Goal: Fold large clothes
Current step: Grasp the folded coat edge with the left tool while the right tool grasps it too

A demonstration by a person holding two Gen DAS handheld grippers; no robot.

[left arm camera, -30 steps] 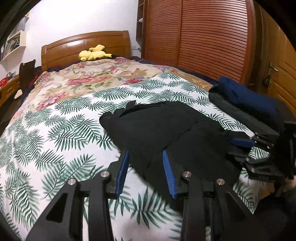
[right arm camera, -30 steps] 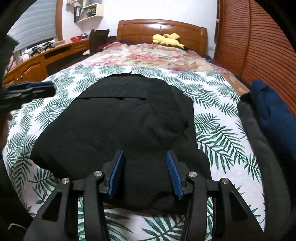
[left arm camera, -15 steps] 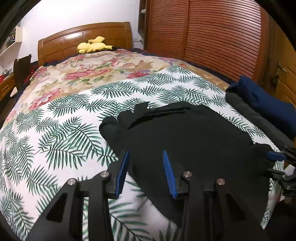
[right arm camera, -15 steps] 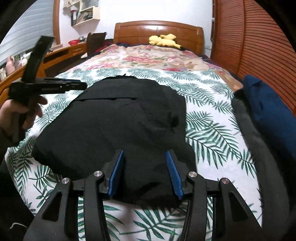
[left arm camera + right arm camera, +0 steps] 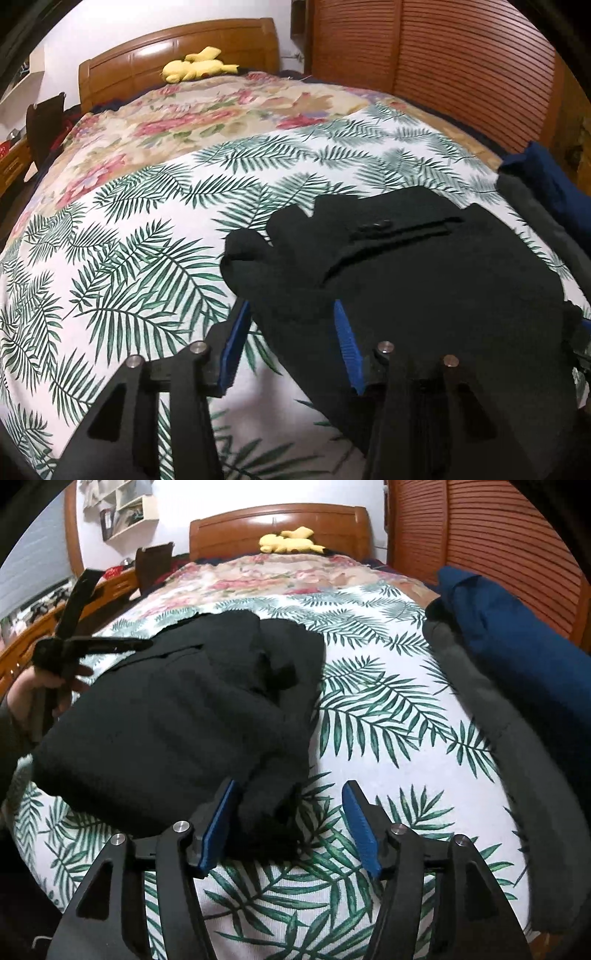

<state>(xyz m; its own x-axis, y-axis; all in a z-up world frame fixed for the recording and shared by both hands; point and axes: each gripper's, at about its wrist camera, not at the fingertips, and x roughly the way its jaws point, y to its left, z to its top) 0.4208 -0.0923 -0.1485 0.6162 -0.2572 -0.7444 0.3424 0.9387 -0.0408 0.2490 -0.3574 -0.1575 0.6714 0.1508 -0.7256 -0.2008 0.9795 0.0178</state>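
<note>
Black garment (image 5: 424,280) lies bunched on the palm-print bedsheet (image 5: 122,266), beside grey and blue folded clothes (image 5: 517,686), left tongs (image 5: 291,332) opening astride its edge, right tongs (image 5: 288,812) opening over its near corner, neither pressing it.

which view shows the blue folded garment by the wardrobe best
The right wrist view: the blue garment lies large and nearly whole on a grey garment at the bed's right edge. The left wrist view catches only a dark corner at its frame edge.
</note>
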